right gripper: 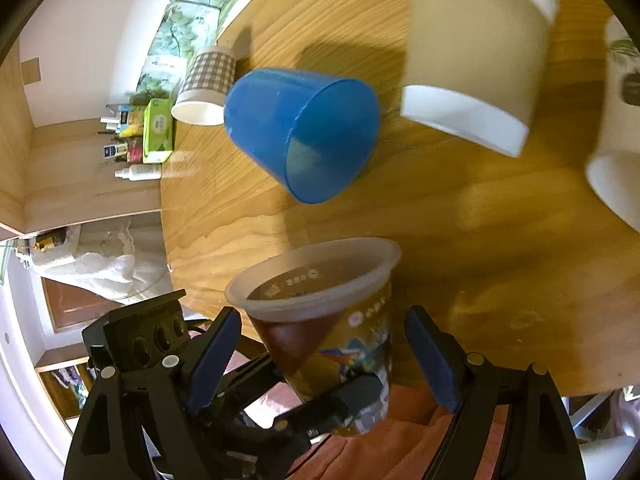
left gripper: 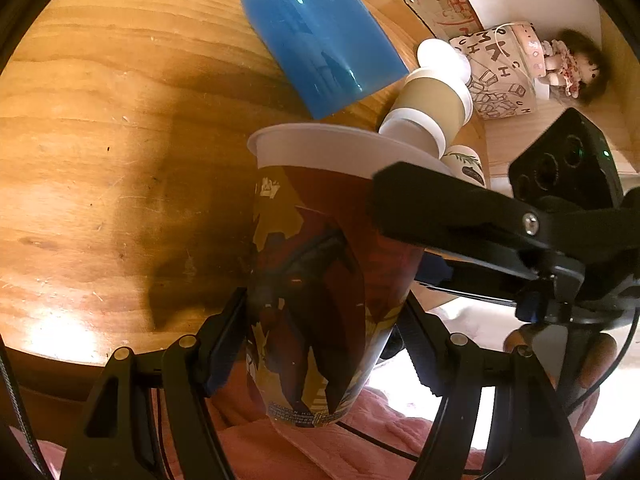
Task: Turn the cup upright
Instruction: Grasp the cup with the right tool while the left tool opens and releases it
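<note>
A printed red-and-yellow paper cup [left gripper: 320,280] with a white rim is held above the edge of the wooden table [left gripper: 100,140]. My left gripper [left gripper: 324,336] is shut on its lower body, rim toward the table. In the right wrist view the same cup [right gripper: 328,320] sits between my right gripper's [right gripper: 320,352] spread blue pads [right gripper: 212,356], which stand apart from it. The left gripper's finger [right gripper: 340,404] clamps the cup's base there. The right gripper's finger [left gripper: 440,208] shows beside the cup in the left wrist view.
A blue plastic cup [right gripper: 304,136] lies on its side on the table. A tan-sleeved paper cup [right gripper: 476,52], a checkered cup [right gripper: 204,88] and a white leaf-printed cup [right gripper: 616,120] stand around it. A shelf with boxes and bottles [right gripper: 140,136] is beyond the table edge.
</note>
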`<act>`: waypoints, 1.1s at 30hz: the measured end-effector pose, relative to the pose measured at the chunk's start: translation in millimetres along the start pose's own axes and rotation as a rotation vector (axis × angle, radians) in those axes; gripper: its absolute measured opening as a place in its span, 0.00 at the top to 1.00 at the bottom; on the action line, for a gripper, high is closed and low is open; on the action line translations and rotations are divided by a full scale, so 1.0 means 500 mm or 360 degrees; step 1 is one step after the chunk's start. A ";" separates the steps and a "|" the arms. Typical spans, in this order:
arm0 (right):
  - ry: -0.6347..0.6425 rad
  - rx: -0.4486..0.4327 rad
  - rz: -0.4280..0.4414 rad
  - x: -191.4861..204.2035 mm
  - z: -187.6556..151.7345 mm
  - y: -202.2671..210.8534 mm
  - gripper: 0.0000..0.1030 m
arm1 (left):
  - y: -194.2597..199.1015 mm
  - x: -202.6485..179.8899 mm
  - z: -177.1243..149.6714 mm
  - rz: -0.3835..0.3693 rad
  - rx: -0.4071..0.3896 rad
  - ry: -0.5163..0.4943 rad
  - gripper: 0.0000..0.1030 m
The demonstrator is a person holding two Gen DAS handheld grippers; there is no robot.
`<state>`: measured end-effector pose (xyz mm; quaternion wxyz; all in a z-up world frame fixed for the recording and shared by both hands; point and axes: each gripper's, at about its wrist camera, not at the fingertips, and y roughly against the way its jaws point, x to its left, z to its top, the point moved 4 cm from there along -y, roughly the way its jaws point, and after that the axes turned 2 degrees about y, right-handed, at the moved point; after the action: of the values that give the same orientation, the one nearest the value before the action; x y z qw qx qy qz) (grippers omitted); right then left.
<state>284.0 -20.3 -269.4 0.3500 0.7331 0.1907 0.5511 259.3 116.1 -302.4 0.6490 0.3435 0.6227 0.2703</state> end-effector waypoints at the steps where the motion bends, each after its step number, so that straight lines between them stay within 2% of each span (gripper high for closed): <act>1: -0.0001 0.0014 0.0007 0.001 0.001 -0.005 0.18 | 0.001 0.001 0.001 -0.0013 0.0006 0.0000 0.27; 8: 0.0024 0.0036 -0.0020 0.014 0.005 -0.028 0.18 | 0.005 0.004 -0.003 -0.0058 0.0035 -0.0001 0.27; 18: 0.0103 -0.0022 -0.0036 0.021 0.005 -0.036 0.23 | 0.010 0.003 0.000 -0.0033 0.0041 -0.0024 0.29; 22: 0.0135 -0.0084 -0.0004 0.027 -0.002 -0.032 0.24 | 0.022 -0.007 -0.002 -0.0031 0.0020 -0.0065 0.29; 28: 0.0199 -0.0227 0.0081 0.046 -0.011 -0.006 0.24 | 0.050 -0.006 -0.009 -0.0137 -0.0008 -0.0036 0.25; 31: 0.0246 -0.0310 0.0107 0.057 -0.011 0.016 0.24 | 0.062 -0.003 -0.014 -0.0104 -0.0025 -0.0052 0.24; 33: 0.0291 -0.0375 0.0072 0.063 -0.010 0.031 0.24 | 0.068 0.005 -0.021 -0.0073 -0.0026 -0.0057 0.24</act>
<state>287.8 -8.3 -236.1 0.4022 0.6378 0.1392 0.6419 251.9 140.3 -277.1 0.6688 0.3285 0.6165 0.2543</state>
